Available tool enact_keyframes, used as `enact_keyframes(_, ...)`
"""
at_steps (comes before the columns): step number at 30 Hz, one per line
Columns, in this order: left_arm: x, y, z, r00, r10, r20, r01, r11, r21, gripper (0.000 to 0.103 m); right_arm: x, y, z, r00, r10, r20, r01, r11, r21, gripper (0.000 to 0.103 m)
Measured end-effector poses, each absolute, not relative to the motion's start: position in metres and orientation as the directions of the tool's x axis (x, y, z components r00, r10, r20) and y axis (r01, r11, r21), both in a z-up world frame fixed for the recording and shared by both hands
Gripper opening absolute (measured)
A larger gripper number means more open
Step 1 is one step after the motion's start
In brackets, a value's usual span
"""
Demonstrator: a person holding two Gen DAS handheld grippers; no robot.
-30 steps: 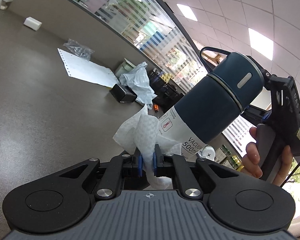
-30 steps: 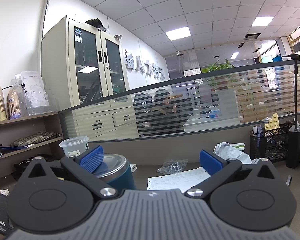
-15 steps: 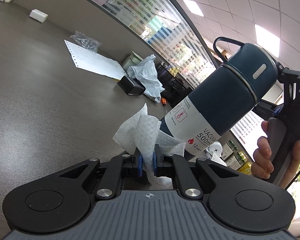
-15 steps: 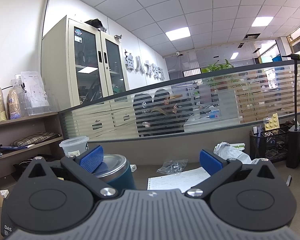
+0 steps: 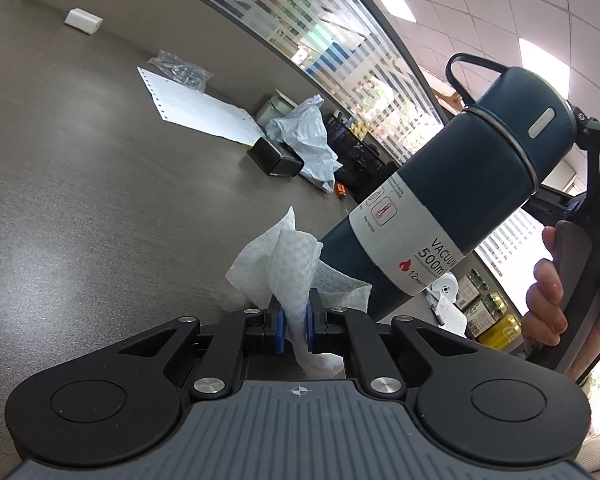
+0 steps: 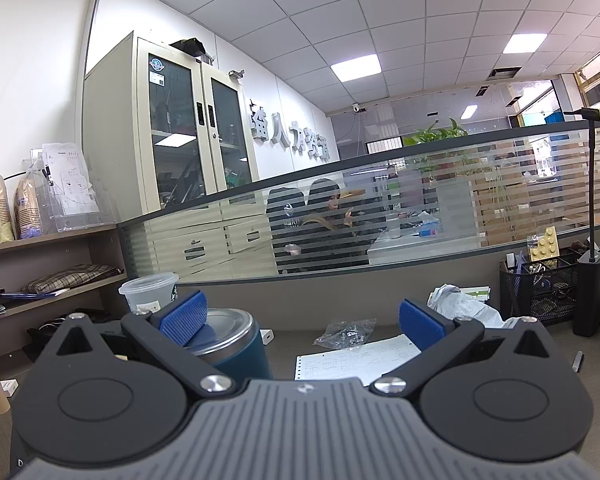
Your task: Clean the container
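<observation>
A dark blue vacuum flask (image 5: 452, 200) with a white label leans up to the right in the left wrist view. Its base is hidden behind the towel and my left gripper. My left gripper (image 5: 294, 324) is shut on a crumpled white paper towel (image 5: 284, 264), whose upper fold touches the flask low on its side. In the right wrist view my right gripper (image 6: 302, 316) stands open with nothing between its blue pads. The flask's steel-topped end (image 6: 228, 336) sits just left of and behind the left finger. A hand (image 5: 548, 304) holds that gripper beside the flask's lid.
On the brown desk (image 5: 80, 200) lie a perforated printed sheet (image 5: 196, 112), a clear plastic bag (image 5: 180, 68), a black box (image 5: 276, 156) and a crumpled white bag (image 5: 304, 136). A black mesh organiser (image 6: 540, 288) stands by the glass partition (image 6: 420, 216). A clear plastic cup (image 6: 148, 292) stands at the left.
In the left wrist view the flask has slid up and to the right in the frame, and more desk shows. The towel stays clamped. The right wrist view is unchanged.
</observation>
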State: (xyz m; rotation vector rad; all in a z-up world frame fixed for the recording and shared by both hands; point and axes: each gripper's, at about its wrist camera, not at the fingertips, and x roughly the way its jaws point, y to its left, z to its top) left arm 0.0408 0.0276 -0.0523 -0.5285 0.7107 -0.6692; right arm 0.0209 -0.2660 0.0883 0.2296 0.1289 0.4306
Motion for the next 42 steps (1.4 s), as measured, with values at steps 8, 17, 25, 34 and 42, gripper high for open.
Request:
enact_keyframes(8,0.041,0.027,-0.054,0.563,-0.697,-0.444,0.364,0.691,-0.624,0.012,0.021,-0.265,0.088,0.901,0.427,-0.075,-0.398,0.884,0.247,0.103)
enact_keyframes(17,0.040,0.027,-0.053,0.574,-0.688,-0.444,0.370,0.702,-0.608,0.012,0.022,-0.265,0.089,0.901,0.427,-0.070,-0.399,0.883,0.247,0.103)
enact_keyframes(25,0.037,0.028,-0.044,0.588,-0.702,-0.401,0.397,0.683,-0.614,0.012,0.021,-0.263,0.089,0.904,0.423,-0.060,-0.397,0.884,0.244,0.103)
enact_keyframes(34,0.027,0.033,-0.024,0.611,-0.739,-0.286,0.458,0.624,-0.634,0.013,0.020,-0.262,0.090,0.910,0.410,-0.060,-0.387,0.893,0.231,0.103)
enact_keyframes(42,0.019,0.038,-0.005,0.631,-0.746,-0.215,0.500,0.603,-0.622,0.016,0.008,-0.259,0.092,0.912,0.409,-0.031,-0.394,0.895,0.210,0.103)
